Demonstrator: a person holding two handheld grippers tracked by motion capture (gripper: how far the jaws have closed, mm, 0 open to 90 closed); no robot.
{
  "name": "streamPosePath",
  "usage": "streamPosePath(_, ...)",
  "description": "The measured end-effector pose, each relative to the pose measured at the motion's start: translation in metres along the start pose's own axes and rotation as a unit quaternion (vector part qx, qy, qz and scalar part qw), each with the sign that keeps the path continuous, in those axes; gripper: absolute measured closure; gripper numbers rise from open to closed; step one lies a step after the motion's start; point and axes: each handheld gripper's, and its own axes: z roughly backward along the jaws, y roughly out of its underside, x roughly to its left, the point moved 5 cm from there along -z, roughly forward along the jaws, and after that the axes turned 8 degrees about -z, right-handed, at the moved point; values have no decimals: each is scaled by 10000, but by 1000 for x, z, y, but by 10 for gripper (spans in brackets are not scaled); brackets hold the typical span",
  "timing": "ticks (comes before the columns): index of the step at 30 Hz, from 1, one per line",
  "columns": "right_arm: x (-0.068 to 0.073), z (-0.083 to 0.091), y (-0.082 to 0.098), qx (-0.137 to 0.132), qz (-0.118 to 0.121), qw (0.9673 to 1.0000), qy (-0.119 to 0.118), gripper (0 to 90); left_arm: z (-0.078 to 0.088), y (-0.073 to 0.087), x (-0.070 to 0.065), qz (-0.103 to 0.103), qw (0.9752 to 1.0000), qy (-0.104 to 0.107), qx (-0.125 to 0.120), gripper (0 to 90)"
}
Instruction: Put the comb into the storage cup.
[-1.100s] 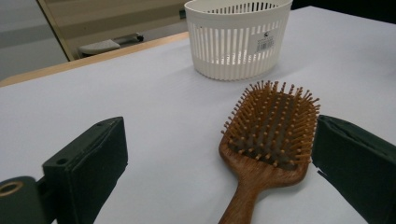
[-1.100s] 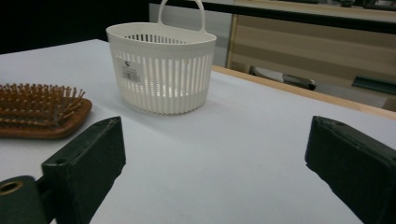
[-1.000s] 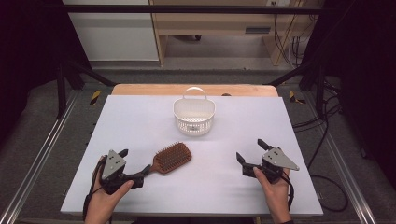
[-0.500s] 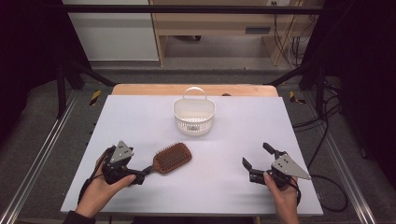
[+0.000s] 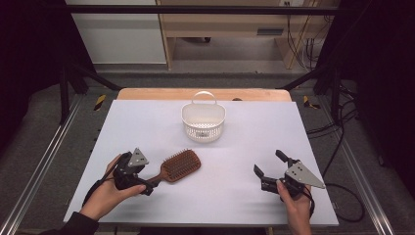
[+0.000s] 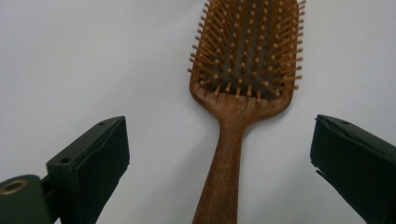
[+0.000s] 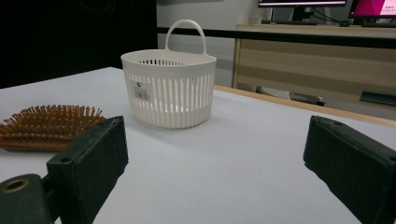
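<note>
Left hand-held gripper (image 5: 147, 187) straddles the wooden paddle hairbrush (image 5: 178, 166) handle, jaws wide apart, nothing between. Right hand-held gripper (image 5: 269, 171) gapes open. White slotted basket (image 5: 203, 122) stands well beyond on the worktop (image 5: 254, 132).

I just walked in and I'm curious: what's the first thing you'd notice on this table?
The wooden hairbrush stands out most, lying bristles up on the near left of the white table, with the left gripper open on either side of its handle. Behind it, near the middle of the far edge, stands a white slotted basket with a loop handle. The right gripper is open too, over bare table at the near right.
</note>
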Motion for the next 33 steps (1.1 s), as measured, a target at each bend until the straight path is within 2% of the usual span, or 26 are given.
streamPosePath(3, 0, 0, 0, 10, 1, 10000, -2, 68, -2, 2, 1, -66, 9999, -24, 111, 57)
streamPosePath(8, 0, -1, 1, 35, -4, 10000, 8, 69, -2, 3, 0, -102, 9997, 95, 210, 107)
streamPosePath(9, 0, -1, 2, 51, -12, 10000, 2, 70, -2, 4, 0, -140, 9995, 138, 233, 150)
streamPosePath(11, 0, -2, 2, 53, -2, 10000, 1, 71, -3, 4, -1, -210, 9993, 157, 260, 168)
streamPosePath(12, 1, -2, 2, 55, 1, 10000, -4, 71, -4, 4, -1, -222, 9992, 179, 296, 245)
streamPosePath(14, 0, -2, 2, 66, -4, 10000, -2, 71, -6, 5, -1, -184, 9989, 263, 350, 275)
streamPosePath(15, 0, -2, 2, 66, -4, 10000, -2, 71, -7, 5, -2, -200, 9985, 313, 403, 314)
streamPosePath(21, 0, -2, 3, 95, 5, 10000, 15, 73, -18, 2, -4, -201, 9953, 604, 724, 401)
streamPosePath(26, 0, -2, 3, 116, -1, 9999, 10, 74, -27, -3, -6, -285, 9915, 750, 1026, 452)
streamPosePath(33, -1, -2, 3, 118, -2, 9999, 15, 75, -37, -2, -3, -339, 9879, 862, 1244, 541)
